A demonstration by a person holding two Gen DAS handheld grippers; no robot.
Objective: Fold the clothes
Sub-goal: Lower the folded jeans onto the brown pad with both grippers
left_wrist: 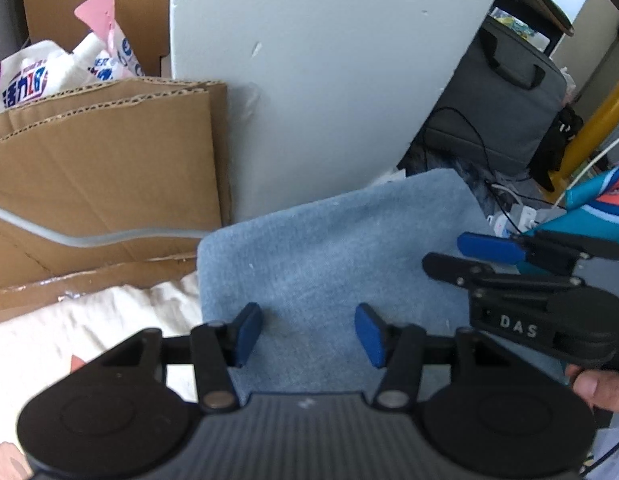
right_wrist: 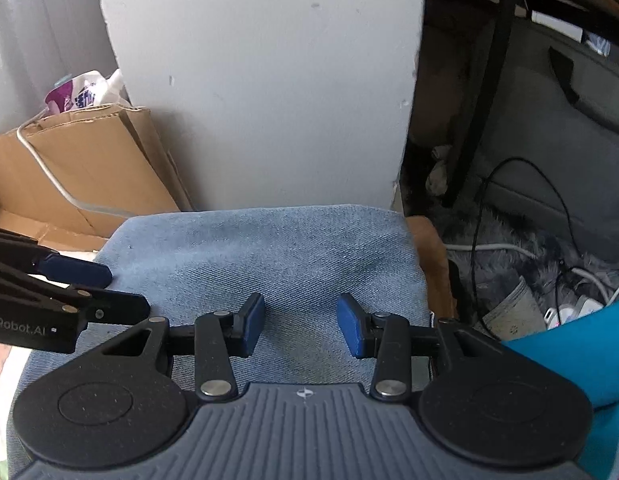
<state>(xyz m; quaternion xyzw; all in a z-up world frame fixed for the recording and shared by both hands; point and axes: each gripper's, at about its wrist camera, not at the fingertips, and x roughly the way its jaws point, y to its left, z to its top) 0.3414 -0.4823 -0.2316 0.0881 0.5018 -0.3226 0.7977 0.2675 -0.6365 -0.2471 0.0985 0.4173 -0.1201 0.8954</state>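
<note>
Both grippers, left and right, hovered with jaws released over folded denim.
Careless grabbing might have undone its fold.

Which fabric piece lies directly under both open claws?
The folded light-blue denim piece, under the left claw and right claw. The cream cloth lies left of it; the teal fabric right.
</note>
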